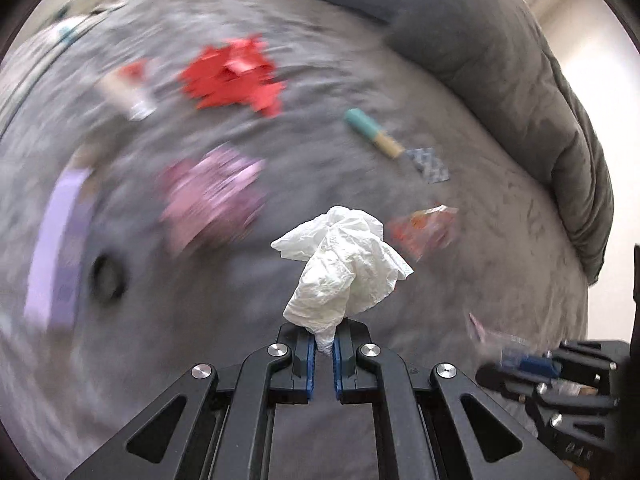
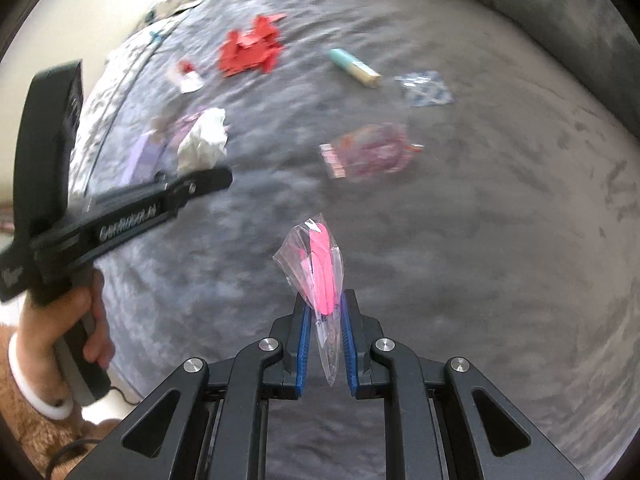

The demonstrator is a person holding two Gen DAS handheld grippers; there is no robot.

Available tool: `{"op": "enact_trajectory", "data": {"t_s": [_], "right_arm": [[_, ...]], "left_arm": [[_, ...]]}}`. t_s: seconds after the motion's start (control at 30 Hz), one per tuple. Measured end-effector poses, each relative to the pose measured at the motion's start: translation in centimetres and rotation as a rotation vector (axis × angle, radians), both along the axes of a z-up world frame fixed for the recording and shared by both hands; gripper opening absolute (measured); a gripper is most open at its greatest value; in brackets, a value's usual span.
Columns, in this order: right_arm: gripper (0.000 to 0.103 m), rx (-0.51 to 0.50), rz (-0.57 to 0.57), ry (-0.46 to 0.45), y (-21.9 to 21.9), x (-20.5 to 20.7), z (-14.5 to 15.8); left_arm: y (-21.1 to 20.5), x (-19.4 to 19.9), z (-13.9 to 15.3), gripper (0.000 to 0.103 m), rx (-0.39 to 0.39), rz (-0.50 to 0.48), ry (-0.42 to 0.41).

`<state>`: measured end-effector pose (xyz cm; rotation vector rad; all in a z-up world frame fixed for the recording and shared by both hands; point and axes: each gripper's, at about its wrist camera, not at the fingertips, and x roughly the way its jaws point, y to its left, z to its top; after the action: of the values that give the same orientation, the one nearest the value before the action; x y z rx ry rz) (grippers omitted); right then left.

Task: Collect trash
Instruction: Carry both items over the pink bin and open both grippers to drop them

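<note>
Left tongs [image 1: 324,346] pinch a crumpled tissue [image 1: 344,264]; right tongs [image 2: 324,320] grip a clear wrapper [image 2: 316,268]. Keep both squeezed firmly while carrying; remaining litter lies ahead on the bed [image 2: 500,220].

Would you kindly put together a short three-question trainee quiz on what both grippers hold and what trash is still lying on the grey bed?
1. True or false: the left gripper is shut on a crumpled white tissue.
2. What does the right gripper hold? A) the teal tube B) a clear wrapper with a pink strip C) nothing
3. Name the red trash lying farthest up the grey bed.

Key
1. True
2. B: clear wrapper
3. Red paper scraps
</note>
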<state>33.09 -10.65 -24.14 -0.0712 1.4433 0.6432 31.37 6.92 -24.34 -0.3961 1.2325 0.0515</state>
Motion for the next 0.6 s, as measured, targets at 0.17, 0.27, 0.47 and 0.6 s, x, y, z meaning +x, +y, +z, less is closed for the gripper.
{"op": "enact_trajectory", "data": {"t_s": [0.17,0.27,0.47,0.6], "right_arm": [[0.014,0.021,0.132,-0.014,4.6,-3.4,1.2],[0.014,0.032,0.235,-0.02,8.3,-6.3,2.0],[0.014,0.052,0.533,-0.037,17.2,-15.1,4.0],[0.014,0.069,0.751,-0.034,23.3,-22.3,5.0]], "left_arm": [[4.5,-8.3,1.0,0.006,0.018,0.186,0.008],[7.8,-14.4,2.3,0.006,0.018,0.309,0.004],[13.2,-29.3,3.4,0.007,0.043,0.609,0.001],[14.4,-39.7,2.0,0.007,0.027,0.825,0.044]]}}
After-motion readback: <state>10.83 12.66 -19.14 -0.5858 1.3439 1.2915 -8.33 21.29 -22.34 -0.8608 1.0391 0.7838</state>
